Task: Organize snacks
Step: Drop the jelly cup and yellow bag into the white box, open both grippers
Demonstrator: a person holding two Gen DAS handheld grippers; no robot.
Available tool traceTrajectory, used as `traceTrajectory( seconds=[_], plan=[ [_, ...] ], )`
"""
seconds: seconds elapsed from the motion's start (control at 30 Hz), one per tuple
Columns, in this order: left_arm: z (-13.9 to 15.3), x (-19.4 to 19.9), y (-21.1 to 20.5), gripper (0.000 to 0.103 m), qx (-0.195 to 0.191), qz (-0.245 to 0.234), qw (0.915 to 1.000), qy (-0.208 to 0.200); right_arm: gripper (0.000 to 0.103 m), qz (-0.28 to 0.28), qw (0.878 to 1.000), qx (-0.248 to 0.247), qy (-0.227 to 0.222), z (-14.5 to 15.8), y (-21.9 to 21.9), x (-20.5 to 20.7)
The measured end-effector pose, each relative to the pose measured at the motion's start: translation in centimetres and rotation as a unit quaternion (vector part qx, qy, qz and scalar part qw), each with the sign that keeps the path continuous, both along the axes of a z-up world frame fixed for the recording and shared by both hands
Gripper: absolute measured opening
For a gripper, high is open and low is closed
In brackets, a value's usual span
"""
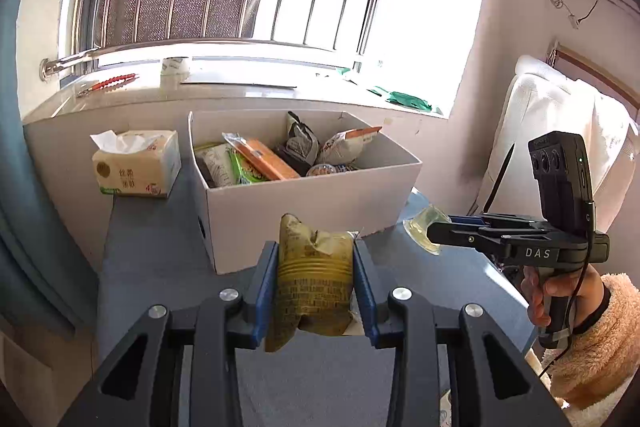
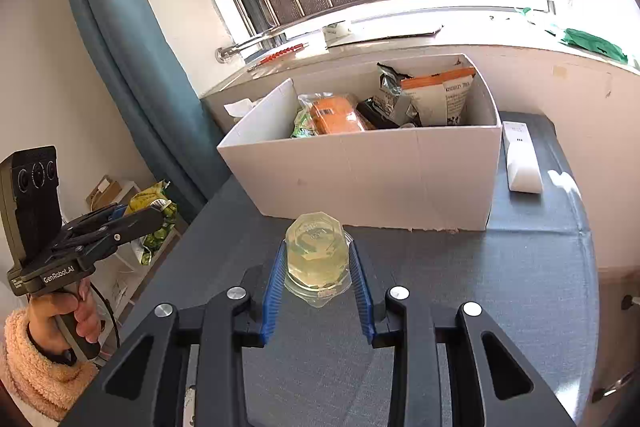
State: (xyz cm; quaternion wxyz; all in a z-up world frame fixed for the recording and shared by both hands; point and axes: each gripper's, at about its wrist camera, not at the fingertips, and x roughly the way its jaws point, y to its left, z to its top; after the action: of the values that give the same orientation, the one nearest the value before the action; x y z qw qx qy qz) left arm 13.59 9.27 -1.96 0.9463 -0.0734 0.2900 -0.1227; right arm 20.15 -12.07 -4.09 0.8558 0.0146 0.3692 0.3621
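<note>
Left wrist view: the left gripper (image 1: 315, 291) clamps a yellow-green snack packet (image 1: 312, 287) above the dark table (image 1: 160, 251). Beside it, the right gripper (image 2: 318, 291) pinches a clear jelly cup (image 2: 316, 259). Beyond both, the white box (image 1: 312, 211) holds more snacks (image 1: 264, 159).

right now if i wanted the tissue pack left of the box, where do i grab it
Grip the tissue pack across its two short ends, coming from above. It lies flat on the table beside the white box; a tissue sticks out on top, so stay clear of the middle.
</note>
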Motion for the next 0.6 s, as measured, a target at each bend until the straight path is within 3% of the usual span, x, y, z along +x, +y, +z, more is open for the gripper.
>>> traceTrajectory(
  seconds=[0.13,0.3,0.5,0.57,0.6],
  plan=[
    [2.4,5.3,1.4,0.039,-0.017,0.007,0.9996,-0.021,0.035,-0.002,0.999,0.018,-0.029,3.3,0.8,2.3],
    [3.0,12.1,2.5,0.039,-0.029,0.030,0.9991,-0.008,0.035,-0.009,0.998,0.017,-0.056,6.4,2.3,6.3],
    [2.3,17.3,2.2,0.040,-0.021,0.044,0.9985,0.025,0.035,-0.043,0.999,-0.006,-0.032,6.1,3.3,12.2],
    [1.7,18.4,2.0,0.052,-0.015,0.052,0.9972,0.051,0.038,-0.065,0.997,-0.014,-0.023,5.5,3.0,13.2],
    [1.5,18.7,2.1,0.078,-0.018,0.056,0.9962,0.063,0.055,-0.072,0.997,-0.013,-0.006,5.1,2.8,13.8]
  ],
)
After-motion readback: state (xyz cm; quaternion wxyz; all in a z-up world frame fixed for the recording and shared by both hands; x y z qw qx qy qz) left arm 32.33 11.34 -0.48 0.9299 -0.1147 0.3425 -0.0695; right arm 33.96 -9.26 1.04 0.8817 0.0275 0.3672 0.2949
